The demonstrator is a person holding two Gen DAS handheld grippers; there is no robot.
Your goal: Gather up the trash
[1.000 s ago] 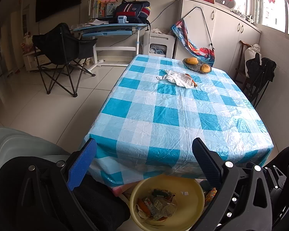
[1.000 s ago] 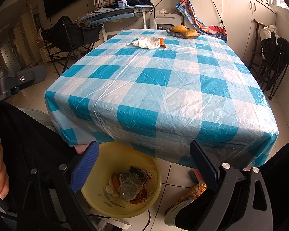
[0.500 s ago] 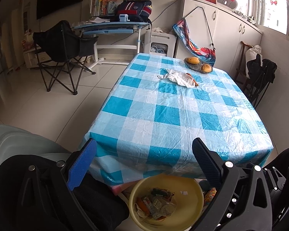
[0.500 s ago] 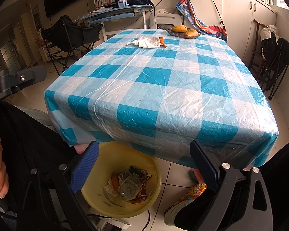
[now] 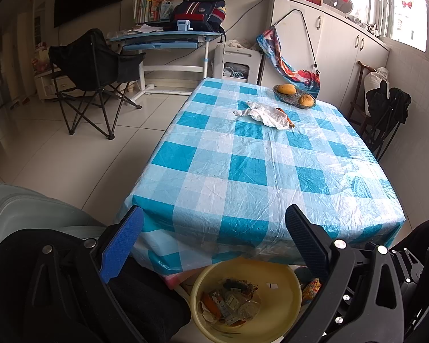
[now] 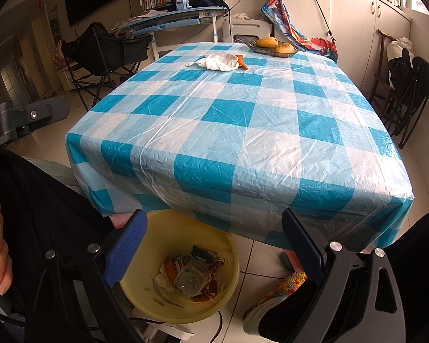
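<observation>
Still: crumpled white plastic bag (image 5: 267,113) with an orange peel scrap (image 5: 285,116) lies far across the blue-checked surface (image 5: 243,171). Both tongs, left (image 5: 214,243) and right (image 6: 214,245), apart, empty, above the yellow plastic bin (image 6: 157,300). Bag likely light, limp, slippery; pinch a raised fold.

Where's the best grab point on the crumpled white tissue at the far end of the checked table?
Probably the raised, bunched middle of the crumpled white tissue, coming down from above. Its thin tail toward the left lies flat on the blue-and-white checked plastic tablecloth and gives little to pinch. Avoid the orange peel-like scrap at its right edge.
</observation>
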